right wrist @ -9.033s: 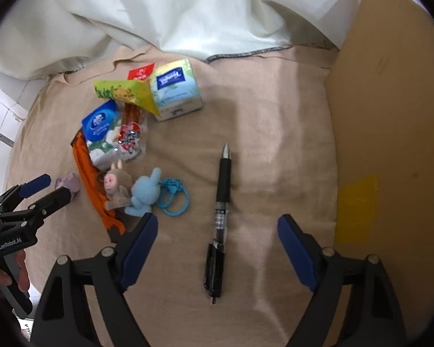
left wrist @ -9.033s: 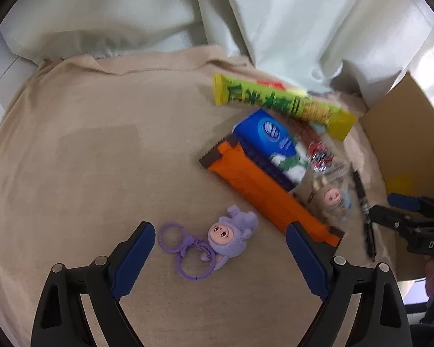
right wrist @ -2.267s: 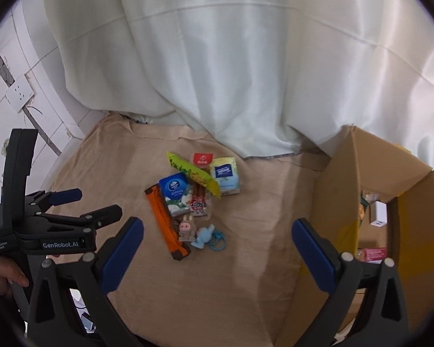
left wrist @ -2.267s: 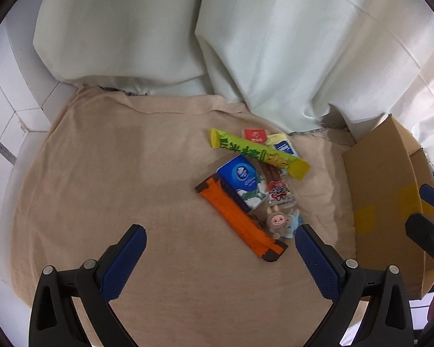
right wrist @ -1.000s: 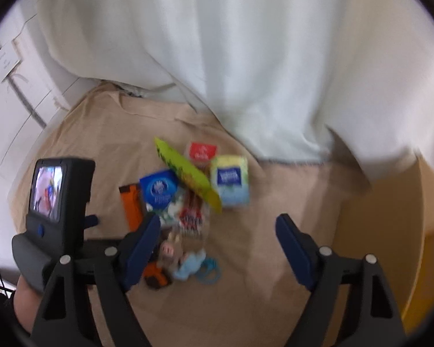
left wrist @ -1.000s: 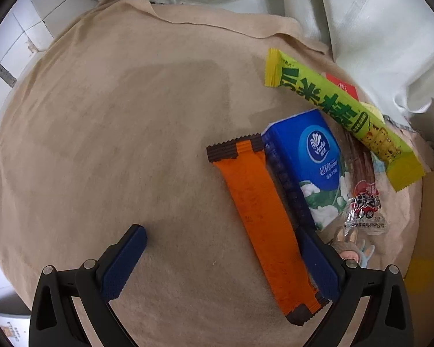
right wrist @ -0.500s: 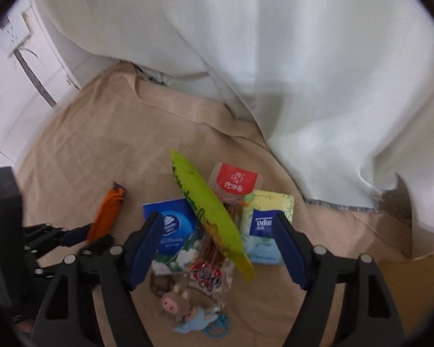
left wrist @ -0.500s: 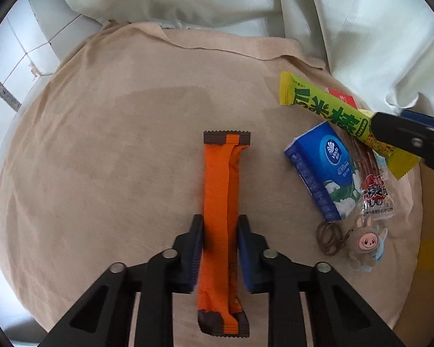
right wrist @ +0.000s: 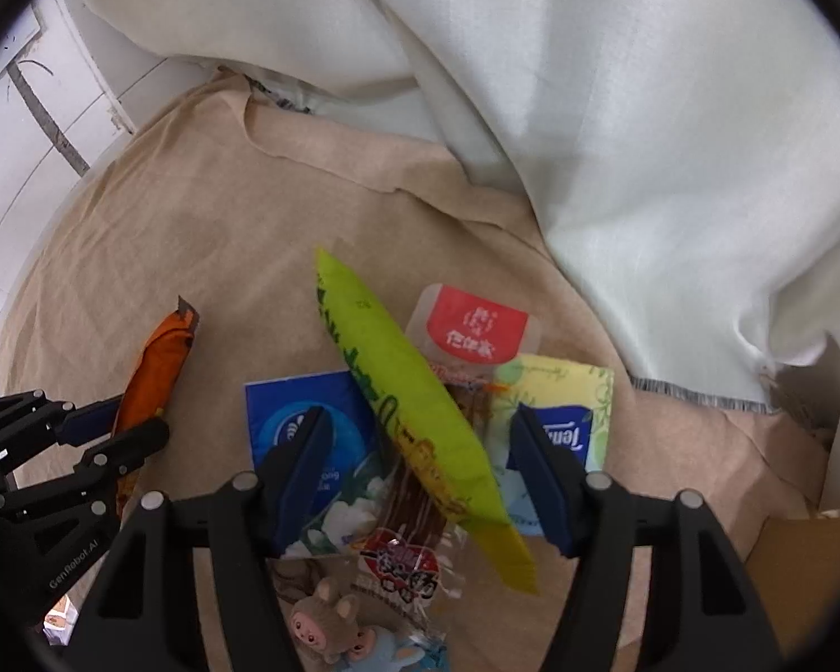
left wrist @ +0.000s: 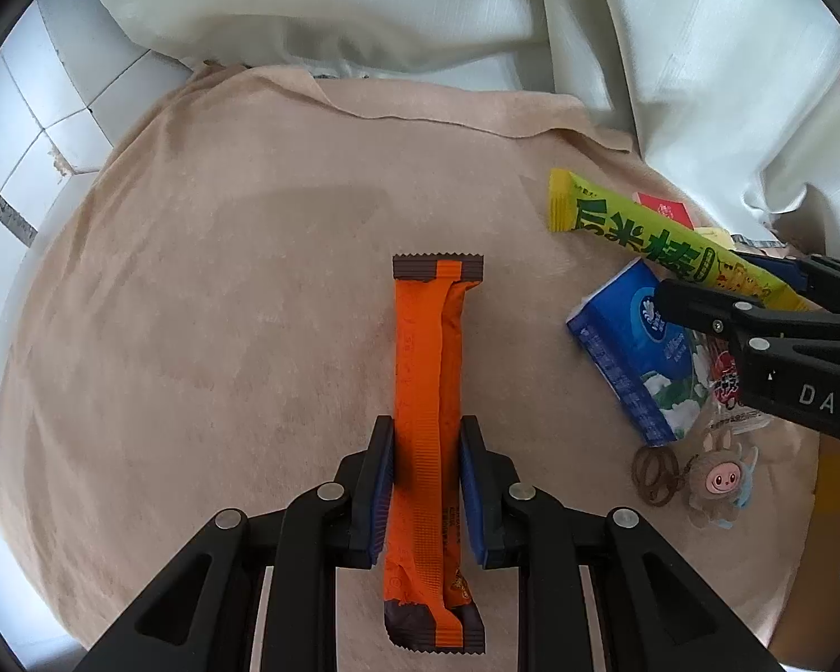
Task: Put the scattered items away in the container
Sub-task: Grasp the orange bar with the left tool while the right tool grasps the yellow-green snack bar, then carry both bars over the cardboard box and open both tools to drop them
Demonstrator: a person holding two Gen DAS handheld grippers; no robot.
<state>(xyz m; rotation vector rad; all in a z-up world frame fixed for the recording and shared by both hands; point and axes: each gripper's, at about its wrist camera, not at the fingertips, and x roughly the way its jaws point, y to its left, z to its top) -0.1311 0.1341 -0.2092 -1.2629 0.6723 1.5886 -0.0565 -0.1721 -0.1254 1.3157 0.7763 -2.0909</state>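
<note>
Left wrist view: the left gripper [left wrist: 427, 481] is clamped on an orange snack bar [left wrist: 428, 420], blue pads pressed against both long sides near its lower half. The bar runs straight up the middle of the frame over the tan cloth [left wrist: 196, 308], brown crimped ends top and bottom. Off to the right there's a pile: a long green snack pack [left wrist: 661, 241] lying diagonally, a blue tissue pack [left wrist: 627, 358] just below it, and a little plush keychain [left wrist: 719, 484] with a brown hair tie [left wrist: 655, 473] beside it at lower right. The right gripper [left wrist: 722, 285] pokes in from the right edge over that pile. White curtain [left wrist: 364, 11] fills the top.

Right wrist view: the right gripper [right wrist: 420, 476] is spread wide open, holding nothing, its fingers straddling the green snack pack [right wrist: 414, 403]. The blue tissue pack [right wrist: 308, 425] sits behind the left finger, a yellow tissue pack [right wrist: 565, 392] behind the right one, and a red-labelled packet [right wrist: 476, 325] is above centre. The plush keychain [right wrist: 322, 627] is at the bottom. At the left edge the left gripper [right wrist: 123, 420] holds the orange bar [right wrist: 159, 369]. A bit of cardboard box [right wrist: 806, 571] shows at lower right.
</note>
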